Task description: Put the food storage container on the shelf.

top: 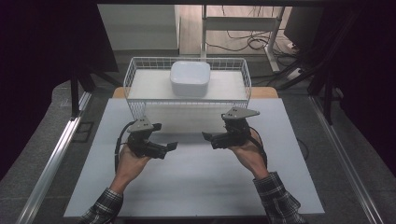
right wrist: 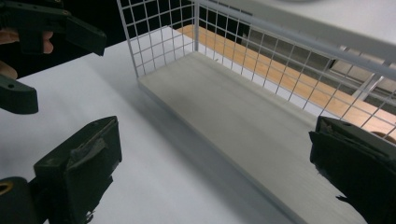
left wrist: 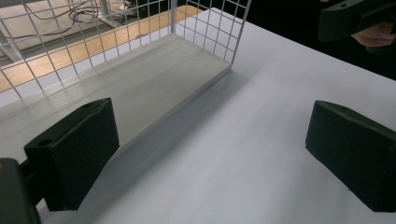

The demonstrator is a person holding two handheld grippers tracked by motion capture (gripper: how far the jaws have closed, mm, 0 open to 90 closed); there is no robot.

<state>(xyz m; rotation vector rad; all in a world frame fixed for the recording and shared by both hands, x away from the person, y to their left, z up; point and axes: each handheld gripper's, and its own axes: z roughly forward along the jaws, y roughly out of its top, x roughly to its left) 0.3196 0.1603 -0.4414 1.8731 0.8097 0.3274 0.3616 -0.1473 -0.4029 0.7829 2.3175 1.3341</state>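
Both grippers hang spread and empty over the white rectangular tabletop board (top: 196, 182): the left gripper (top: 169, 146) has its black jaws wide apart, pointing inward toward the middle, and the right gripper (top: 208, 136) mirrors it, jaws just as wide with nothing between them. They face each other across a gap of bare board, near but not touching. Just beyond them stands the white wire-mesh rack (top: 135, 77), a two-level frame with a pale lower shelf (left wrist: 154, 79) that is open on the near side, and on its upper level, toward the middle, sits the white rounded-square ceramic bowl (top: 189, 78), well apart from both tools. That bowl looks like the target. To do the reach well, my call is to lift the hands above the rack's front rim before going forward, keep the jaws wide, and come at the bowl's wall from opposite sides, squarely, so the smooth glazed rim does not skid out of a one-sided pinch.
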